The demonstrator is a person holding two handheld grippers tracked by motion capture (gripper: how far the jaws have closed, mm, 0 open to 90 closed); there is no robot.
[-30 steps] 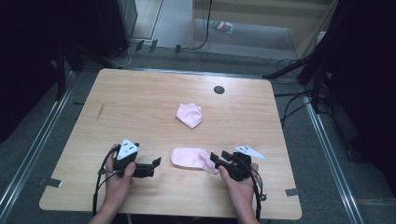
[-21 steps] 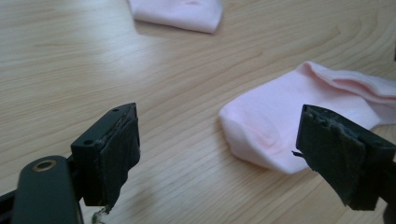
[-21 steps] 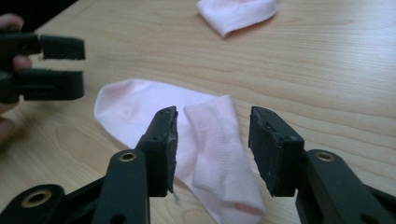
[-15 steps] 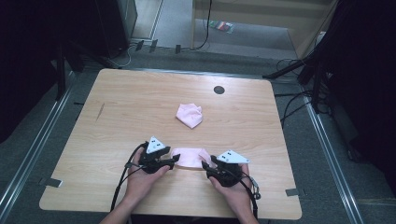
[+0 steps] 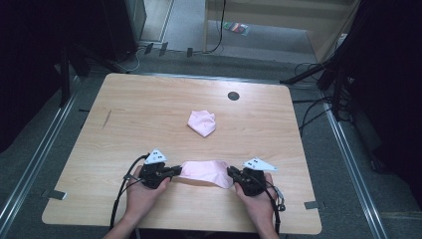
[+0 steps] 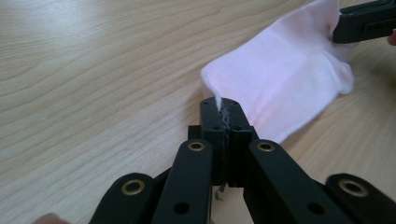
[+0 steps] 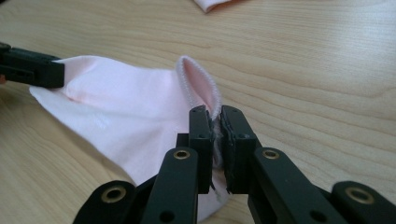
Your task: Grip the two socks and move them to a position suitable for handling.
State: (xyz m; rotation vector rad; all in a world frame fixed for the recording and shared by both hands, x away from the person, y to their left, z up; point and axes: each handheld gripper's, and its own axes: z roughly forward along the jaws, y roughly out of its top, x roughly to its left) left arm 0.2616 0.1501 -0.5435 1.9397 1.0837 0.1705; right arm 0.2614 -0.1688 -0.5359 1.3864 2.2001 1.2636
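A pale pink sock lies flat near the front edge of the wooden table, stretched between the two grippers. My left gripper has just closed its jaws on the sock's left end; in the left gripper view a thin fold of the sock is pinched between the pads. My right gripper has just been closing on the right end. In the right gripper view the ribbed cuff of the sock is caught between its pads. Each view shows the other gripper's jaws at the sock's far end.
A second pink cloth, folded, lies at the table's middle, its edge at the top of the right gripper view. A round black hole sits near the far edge. Cables and dark stands crowd the floor on both sides.
The left hand has moved right to the sock's left end. Both grippers' jaws, open a second ago, are now closed on the sock's two ends.
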